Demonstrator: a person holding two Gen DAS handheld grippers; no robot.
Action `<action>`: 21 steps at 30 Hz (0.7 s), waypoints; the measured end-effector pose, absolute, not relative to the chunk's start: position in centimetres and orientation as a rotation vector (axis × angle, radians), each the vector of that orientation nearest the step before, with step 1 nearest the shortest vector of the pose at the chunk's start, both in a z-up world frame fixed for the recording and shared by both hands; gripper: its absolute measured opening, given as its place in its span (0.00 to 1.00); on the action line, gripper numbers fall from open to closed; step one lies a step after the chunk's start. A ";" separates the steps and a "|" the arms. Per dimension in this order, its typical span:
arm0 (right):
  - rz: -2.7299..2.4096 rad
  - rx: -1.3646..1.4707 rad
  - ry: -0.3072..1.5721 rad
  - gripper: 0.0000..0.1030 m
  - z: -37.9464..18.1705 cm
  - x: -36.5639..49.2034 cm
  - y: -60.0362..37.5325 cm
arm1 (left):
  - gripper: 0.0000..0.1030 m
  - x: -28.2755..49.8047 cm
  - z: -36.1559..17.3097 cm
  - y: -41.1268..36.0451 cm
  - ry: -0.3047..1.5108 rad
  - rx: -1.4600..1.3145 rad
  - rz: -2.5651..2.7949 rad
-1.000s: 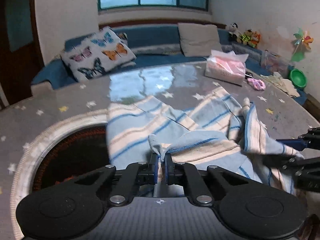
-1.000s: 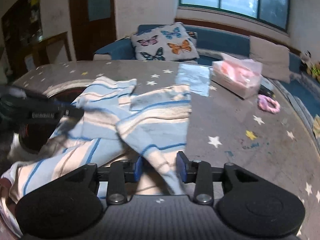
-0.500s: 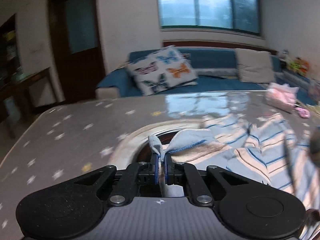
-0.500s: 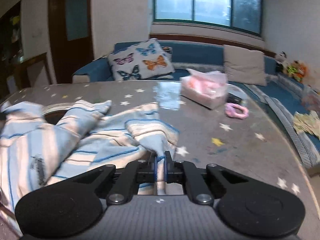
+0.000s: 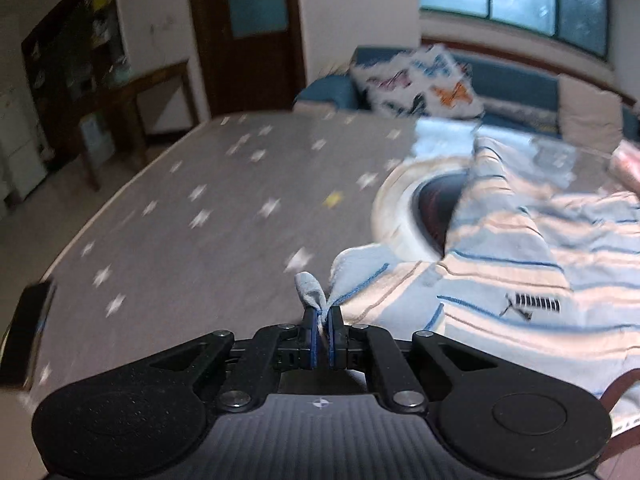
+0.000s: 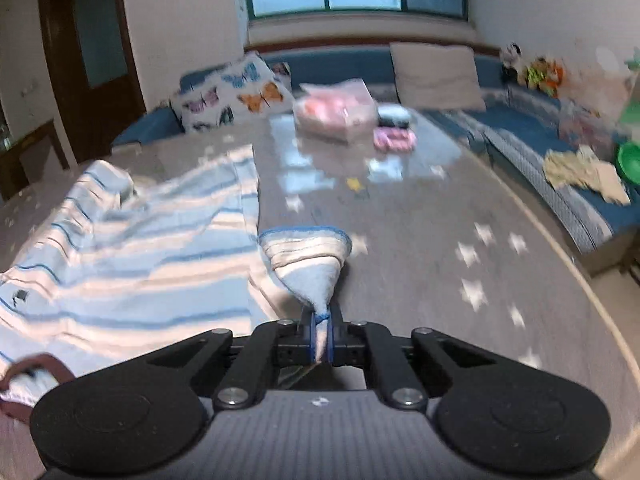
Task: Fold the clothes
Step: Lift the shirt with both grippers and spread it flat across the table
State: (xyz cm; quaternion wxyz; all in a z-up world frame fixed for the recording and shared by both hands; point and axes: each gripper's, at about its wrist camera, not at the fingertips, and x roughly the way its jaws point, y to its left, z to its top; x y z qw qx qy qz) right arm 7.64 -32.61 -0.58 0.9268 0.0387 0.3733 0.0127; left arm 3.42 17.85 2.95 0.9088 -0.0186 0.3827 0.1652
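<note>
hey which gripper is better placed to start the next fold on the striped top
Left, narrowly. Both grippers are shut on corners of the top, but the left gripper has bare table ahead, while the right gripper faces clutter such as the tissue box.

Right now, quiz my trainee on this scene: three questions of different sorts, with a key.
1. True or false: the left gripper is shut on cloth from the striped garment.
2. Multiple choice: in the right wrist view, what lies beside the tissue pack on the table? A) a pink ring B) a red mug C) a book
3. Fill in: the right gripper pinches a ____ of the garment.

Key: 1 true; 2 A; 3 corner.
</note>
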 end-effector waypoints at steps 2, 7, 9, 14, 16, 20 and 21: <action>0.011 0.083 0.802 0.07 -0.9 7.0 -33.1 | 0.06 2.8 2.7 18.2 0.823 -0.032 0.348; -0.021 0.052 0.793 0.14 0.2 7.0 -34.1 | 0.17 2.5 3.3 18.5 0.853 -0.007 0.350; -0.011 0.027 0.775 0.14 1.0 7.6 -34.0 | 0.30 2.9 4.0 18.1 0.831 0.022 0.361; 0.082 0.021 0.765 0.16 2.1 10.8 -32.8 | 0.48 5.3 5.4 17.5 0.764 0.050 0.343; 0.120 0.017 0.767 0.17 2.2 12.3 -32.0 | 0.48 6.7 5.4 17.3 0.755 0.057 0.317; 0.189 0.005 0.779 0.24 2.2 15.6 -29.7 | 0.49 10.3 4.9 16.0 0.761 0.070 0.270; 0.198 0.004 0.782 0.24 2.1 16.5 -29.2 | 0.49 11.3 4.7 15.7 0.766 0.070 0.254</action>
